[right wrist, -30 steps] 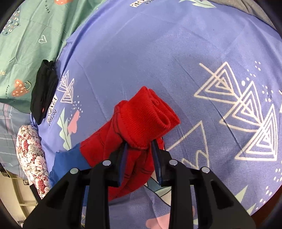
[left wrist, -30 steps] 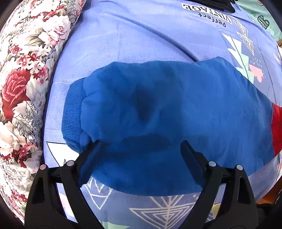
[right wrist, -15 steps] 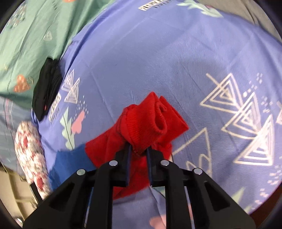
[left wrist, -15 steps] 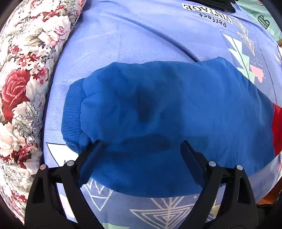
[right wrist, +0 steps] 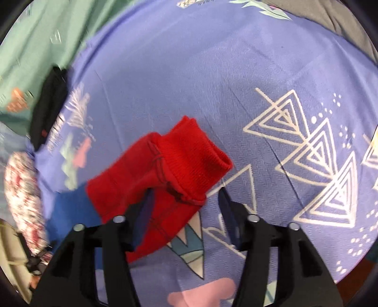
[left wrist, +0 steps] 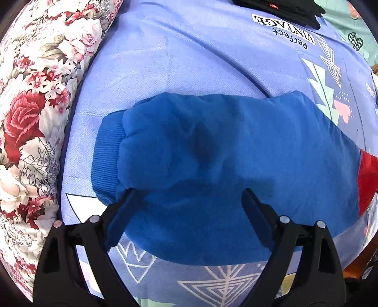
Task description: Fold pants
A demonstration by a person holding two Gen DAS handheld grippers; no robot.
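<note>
The pants are blue fleece [left wrist: 224, 151] with a ribbed blue waistband [left wrist: 106, 153] at the left and red lower legs [left wrist: 368, 179]. They lie on a lilac patterned bedspread [left wrist: 189, 59]. My left gripper [left wrist: 189, 203] is open, its fingers resting over the near edge of the blue part. In the right wrist view the red leg ends with ribbed cuffs [right wrist: 189, 160] lie bunched on the bedspread [right wrist: 236, 70]. My right gripper [right wrist: 184, 200] is open around the near edge of the cuffs.
A floral pillow [left wrist: 35, 118] lines the left side. A black folded garment [left wrist: 283, 9] lies at the far edge, also in the right wrist view [right wrist: 49, 106]. Green fabric [right wrist: 35, 47] lies beyond it. The bed's edge is near me at the right.
My right gripper was shut on the red cuffs and has now opened, letting them go. The left gripper and the blue part have not moved.
</note>
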